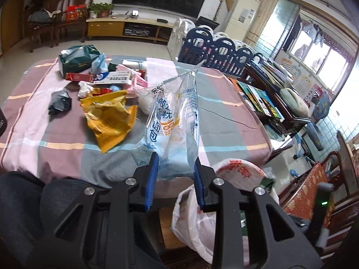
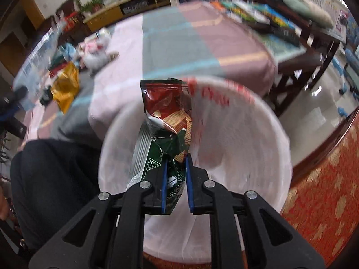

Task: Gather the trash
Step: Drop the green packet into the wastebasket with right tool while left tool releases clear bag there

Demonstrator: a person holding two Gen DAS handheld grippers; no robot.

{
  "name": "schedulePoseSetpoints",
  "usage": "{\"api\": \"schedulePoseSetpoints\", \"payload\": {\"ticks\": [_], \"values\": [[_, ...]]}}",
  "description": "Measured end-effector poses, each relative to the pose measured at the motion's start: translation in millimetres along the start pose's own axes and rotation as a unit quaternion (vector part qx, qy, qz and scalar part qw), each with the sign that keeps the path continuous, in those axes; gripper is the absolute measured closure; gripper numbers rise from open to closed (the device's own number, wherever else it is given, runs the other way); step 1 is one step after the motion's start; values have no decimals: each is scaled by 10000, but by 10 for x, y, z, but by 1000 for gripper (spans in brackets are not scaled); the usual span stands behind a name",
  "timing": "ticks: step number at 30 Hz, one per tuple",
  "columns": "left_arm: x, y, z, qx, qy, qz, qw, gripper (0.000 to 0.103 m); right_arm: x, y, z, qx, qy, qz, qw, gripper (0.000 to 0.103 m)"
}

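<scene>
My left gripper (image 1: 176, 159) is shut on a clear bread bag with blue print (image 1: 172, 116), holding it up above the near edge of the table. A yellow chip bag (image 1: 107, 118), a black crumpled wrapper (image 1: 59, 102) and several boxes and wrappers (image 1: 112, 77) lie further back on the cloth. My right gripper (image 2: 176, 159) is shut on a red and green wafer wrapper (image 2: 167, 121), which hangs over the open mouth of a white trash bag with red print (image 2: 246, 139). The same white bag (image 1: 235, 170) shows to the right of my left gripper.
The table has a striped pink, grey and mauve cloth (image 1: 224, 123). A person's dark-trousered legs (image 2: 51, 179) are at the near left. A wooden side table with books (image 1: 264, 98) and a red patterned seat (image 2: 325, 201) stand on the right.
</scene>
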State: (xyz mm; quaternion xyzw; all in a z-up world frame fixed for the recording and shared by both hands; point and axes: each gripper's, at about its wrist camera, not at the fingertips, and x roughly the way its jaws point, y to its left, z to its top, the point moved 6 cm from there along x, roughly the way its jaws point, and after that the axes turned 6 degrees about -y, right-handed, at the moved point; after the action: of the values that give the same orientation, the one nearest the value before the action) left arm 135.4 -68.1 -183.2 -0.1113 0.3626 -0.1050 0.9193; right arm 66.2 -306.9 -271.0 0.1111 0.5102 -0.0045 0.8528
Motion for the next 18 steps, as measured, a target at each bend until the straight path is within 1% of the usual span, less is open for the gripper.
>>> {"api": "schedulePoseSetpoints", "payload": {"ticks": [1,2,3,4,5,6,8,11,13,14,15,16,17,18], "values": [[20,-35,-17,13,56,-105,9999,73,59,-13,-49,51,163,38,9998,84],[21,-57,-36,31,91,-172,9998,73,90,-28,-71,112,255,56,9996,77],[36,-83,-56,61,138,-263,9995,73,90,-47,-63,178,250,32,9995,64],[58,-129,-80,100,204,-391,9990,73,58,-88,-30,277,156,-30,9995,55],[72,-180,-106,134,260,-499,9983,73,0,-125,16,372,25,-75,9993,42],[91,-224,-130,176,315,-593,9976,73,-74,-186,82,498,-168,-118,9986,39],[150,-353,-196,350,457,-794,9952,73,-210,-324,206,719,-463,-208,9961,39],[235,-590,-355,642,742,-1194,9880,73,-384,-586,364,1146,-818,-344,9894,38],[283,-782,-511,1000,963,-1449,9797,73,-496,-758,433,1464,-1034,-374,9831,38],[307,-879,-618,1217,1122,-1563,9737,73,-542,-826,448,1563,-1114,-386,9806,38],[331,-1005,-745,1484,1285,-1704,9656,72,-590,-886,468,1652,-1203,-407,9781,38],[340,-1094,-834,1647,1377,-1811,9597,72,-624,-926,486,1693,-1261,-429,9765,38],[346,-1164,-913,1797,1462,-1887,9543,68,-645,-949,503,1704,-1298,-450,9757,37],[346,-1232,-977,1930,1525,-1932,9498,55,-665,-976,503,1707,-1320,-456,9754,37]]}}
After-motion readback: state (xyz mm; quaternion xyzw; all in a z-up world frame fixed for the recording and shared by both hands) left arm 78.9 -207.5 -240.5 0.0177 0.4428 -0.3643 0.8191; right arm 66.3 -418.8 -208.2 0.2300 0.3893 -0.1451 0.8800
